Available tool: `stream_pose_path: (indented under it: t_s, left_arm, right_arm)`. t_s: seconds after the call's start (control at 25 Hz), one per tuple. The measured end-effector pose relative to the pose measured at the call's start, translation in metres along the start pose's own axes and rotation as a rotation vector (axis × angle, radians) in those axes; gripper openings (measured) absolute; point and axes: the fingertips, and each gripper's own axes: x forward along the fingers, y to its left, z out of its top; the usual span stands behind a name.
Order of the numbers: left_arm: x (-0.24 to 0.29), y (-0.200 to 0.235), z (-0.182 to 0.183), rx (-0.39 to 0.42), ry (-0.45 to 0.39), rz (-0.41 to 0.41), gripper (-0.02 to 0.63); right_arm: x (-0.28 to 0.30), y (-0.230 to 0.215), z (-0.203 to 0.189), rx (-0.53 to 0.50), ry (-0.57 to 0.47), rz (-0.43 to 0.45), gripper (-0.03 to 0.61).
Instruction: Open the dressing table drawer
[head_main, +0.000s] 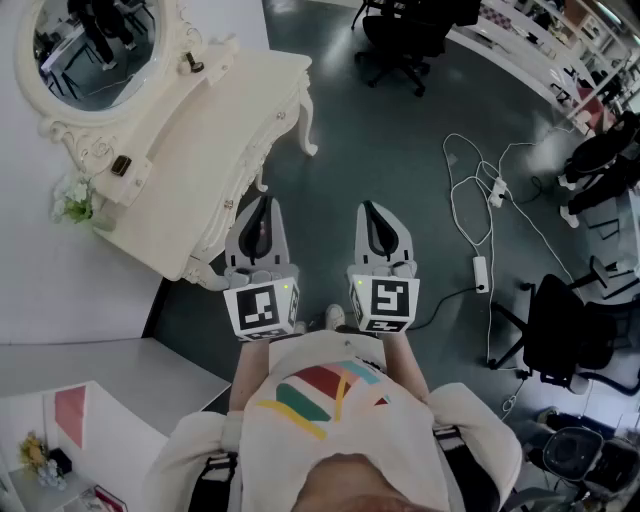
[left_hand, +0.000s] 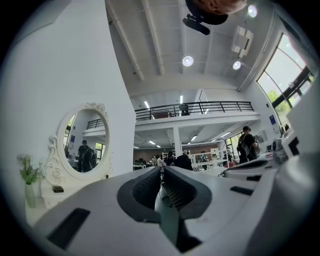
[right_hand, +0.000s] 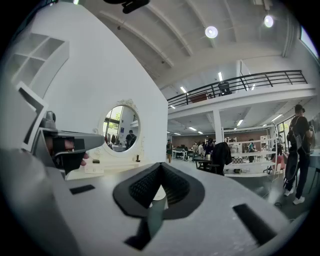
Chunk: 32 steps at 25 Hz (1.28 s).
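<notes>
The dressing table (head_main: 200, 150) is being kept at the upper left of the head view, against the white wall. Its drawer cannot be picked out there and is being taken to sit in the carved front (head_main: 240, 205), which is running diagonally from lower left to upper right.

That front is lying just left of, and slightly ahead of, the left gripper (head_main: 262, 205), whose jaws are being held clenched on nothing. The jaws are being pointed along the front rather than into it: in the left gripper view the table is falling off to the left and only open hall is being framed between the pads. A turn to the left is therefore being judged necessary before any handle can be reached.

The right gripper (head_main: 378, 212), likewise clenched and empty, is being carried further out over the floor (head_main: 400, 150), so the left one is being judged the nearer.

Being counted:
- one table
- one oval mirror (head_main: 95, 50)
- one vase of flowers (head_main: 75, 200)
- two small dark items (head_main: 120, 166) on the top
- two grippers
</notes>
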Motion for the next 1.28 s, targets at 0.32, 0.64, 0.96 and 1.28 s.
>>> stream_pose_path:
  t_s: [0.32, 0.64, 0.96, 1.28]
  left_arm:
    - [0.011, 0.001, -0.003, 0.000, 0.003, 0.012, 0.020]
    - [0.028, -0.003, -0.010, -0.008, 0.016, 0.016, 0.020]
    - [0.052, -0.026, -0.016, 0.000, 0.009, 0.011, 0.020]
    - [0.076, -0.038, -0.016, -0.028, -0.016, 0.021, 0.020]
  right_arm:
    - [0.013, -0.002, -0.002, -0.019, 0.008, 0.015, 0.000]
    - [0.025, -0.014, -0.007, -0.014, 0.011, 0.022, 0.000]
    - [0.033, -0.040, -0.011, 0.010, -0.020, 0.061, 0.000]
    - [0.042, -0.064, -0.005, -0.021, -0.041, 0.083, 0.000]
